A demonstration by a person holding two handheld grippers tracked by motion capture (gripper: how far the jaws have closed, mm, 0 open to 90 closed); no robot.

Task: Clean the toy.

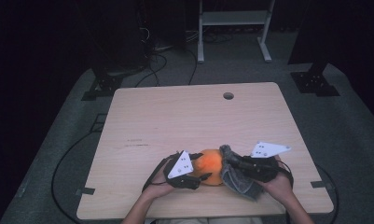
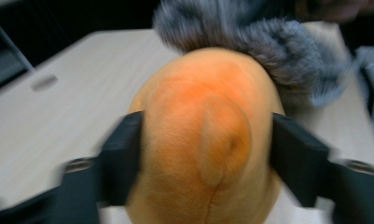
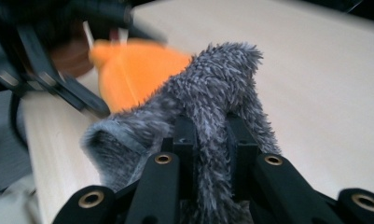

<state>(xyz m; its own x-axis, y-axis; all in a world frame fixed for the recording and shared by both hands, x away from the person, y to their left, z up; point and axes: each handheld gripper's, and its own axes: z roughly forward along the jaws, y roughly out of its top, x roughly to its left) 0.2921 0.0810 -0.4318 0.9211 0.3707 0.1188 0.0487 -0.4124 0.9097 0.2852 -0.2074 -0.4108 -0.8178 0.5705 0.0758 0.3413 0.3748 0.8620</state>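
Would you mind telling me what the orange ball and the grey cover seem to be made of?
The orange ball looks like soft short-pile plush: matte, velvety, with a stitched seam and a dimple. The grey cover looks like shaggy synthetic fleece or faux fur: long loose fibres, and it folds limply in the right tool.

A lab: bare wooden table (image 1: 184, 116), floor cables (image 1: 152, 70), stand bases (image 1: 315, 83), dark surroundings

Both forearms come in from the near table edge, hands set close together. The left gripper (image 1: 194, 176) points right, its jaws spread wide around the orange plush ball (image 1: 211, 164). The right gripper (image 1: 236, 164) points left, jaws clamped on the grey furry cloth (image 1: 238, 181).
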